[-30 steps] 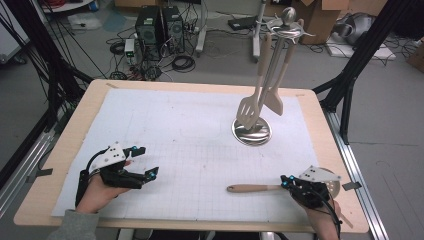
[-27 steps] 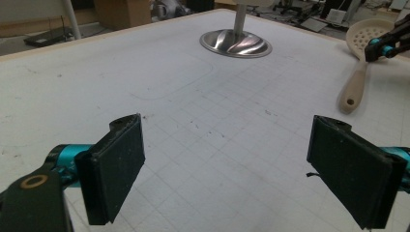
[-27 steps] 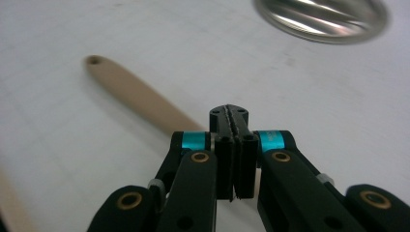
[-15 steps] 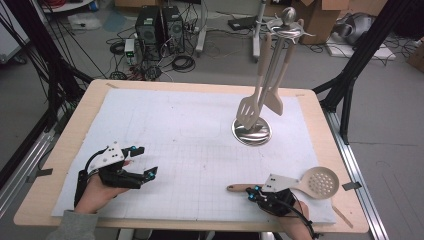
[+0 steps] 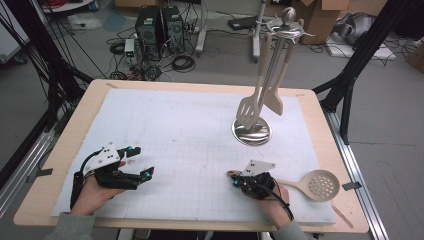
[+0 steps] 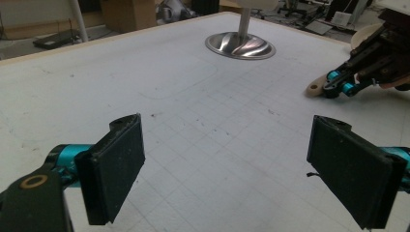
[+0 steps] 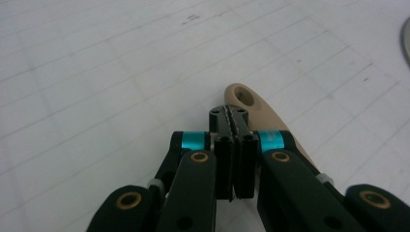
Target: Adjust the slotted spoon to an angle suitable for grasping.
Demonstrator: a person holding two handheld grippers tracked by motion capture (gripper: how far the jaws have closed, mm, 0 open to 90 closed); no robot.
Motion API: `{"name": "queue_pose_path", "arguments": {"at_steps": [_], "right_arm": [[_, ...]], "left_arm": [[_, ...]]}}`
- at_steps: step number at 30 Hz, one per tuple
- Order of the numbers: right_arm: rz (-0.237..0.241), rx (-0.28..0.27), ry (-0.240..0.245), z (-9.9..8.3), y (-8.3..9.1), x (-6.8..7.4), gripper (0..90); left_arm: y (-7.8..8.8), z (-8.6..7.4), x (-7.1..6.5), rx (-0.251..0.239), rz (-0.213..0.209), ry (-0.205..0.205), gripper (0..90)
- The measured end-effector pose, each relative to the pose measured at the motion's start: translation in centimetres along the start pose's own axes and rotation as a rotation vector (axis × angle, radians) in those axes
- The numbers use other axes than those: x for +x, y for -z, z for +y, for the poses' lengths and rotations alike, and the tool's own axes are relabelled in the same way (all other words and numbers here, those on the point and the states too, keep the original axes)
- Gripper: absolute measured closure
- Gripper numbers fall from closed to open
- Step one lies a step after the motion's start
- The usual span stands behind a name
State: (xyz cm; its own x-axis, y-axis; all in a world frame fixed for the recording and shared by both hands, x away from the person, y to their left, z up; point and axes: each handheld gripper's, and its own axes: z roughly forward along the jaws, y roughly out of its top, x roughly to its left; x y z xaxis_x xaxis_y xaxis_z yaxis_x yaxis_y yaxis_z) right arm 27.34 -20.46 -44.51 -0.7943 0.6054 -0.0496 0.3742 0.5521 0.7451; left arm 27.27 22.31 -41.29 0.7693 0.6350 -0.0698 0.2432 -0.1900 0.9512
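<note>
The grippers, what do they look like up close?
Both are black. The left gripper has flat, dark, rough-looking pads and bright teal collars with brass-coloured rivets. The right gripper has the same teal collars. Each carries a grey three-cornered plate and a black cable. Grey sleeves cover the person's wrists.

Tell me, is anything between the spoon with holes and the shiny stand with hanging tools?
Nothing visible. Bare white gridded mat lies between the beige wooden slotted spoon and the round silver stand base. The right claw sits shut over the spoon's handle.
</note>
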Motion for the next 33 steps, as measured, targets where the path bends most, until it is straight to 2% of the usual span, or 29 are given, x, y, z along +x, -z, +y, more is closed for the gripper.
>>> {"name": "queue_pose_path", "arguments": {"at_steps": [8, 13, 23, 28, 33], "right_arm": [[-0.033, -0.027, -0.068, 0.9, -1.4, -2.0, 89.6], [-0.063, -0.035, -0.071, 1.1, -1.8, -2.7, 89.6], [-0.102, -0.037, -0.109, 1.5, -2.4, -3.9, 89.6], [-0.114, -0.034, -0.113, 1.6, -2.6, -4.2, 89.6], [-0.102, -0.049, -0.116, 1.6, -2.4, -4.3, 89.6]], "left_arm": [[0.3, -0.1, -0.1, 0.001, 0.004, -0.002, 13.7], [0.3, -0.2, -0.1, 0.002, 0.005, 0.0, 13.7], [0.3, -0.1, -0.1, 0.0, 0.004, 0.001, 13.7], [0.3, -0.1, -0.1, 0.005, 0.003, -0.006, 13.7], [0.3, -0.1, -0.1, 0.0, 0.001, -0.002, 13.7]]}}
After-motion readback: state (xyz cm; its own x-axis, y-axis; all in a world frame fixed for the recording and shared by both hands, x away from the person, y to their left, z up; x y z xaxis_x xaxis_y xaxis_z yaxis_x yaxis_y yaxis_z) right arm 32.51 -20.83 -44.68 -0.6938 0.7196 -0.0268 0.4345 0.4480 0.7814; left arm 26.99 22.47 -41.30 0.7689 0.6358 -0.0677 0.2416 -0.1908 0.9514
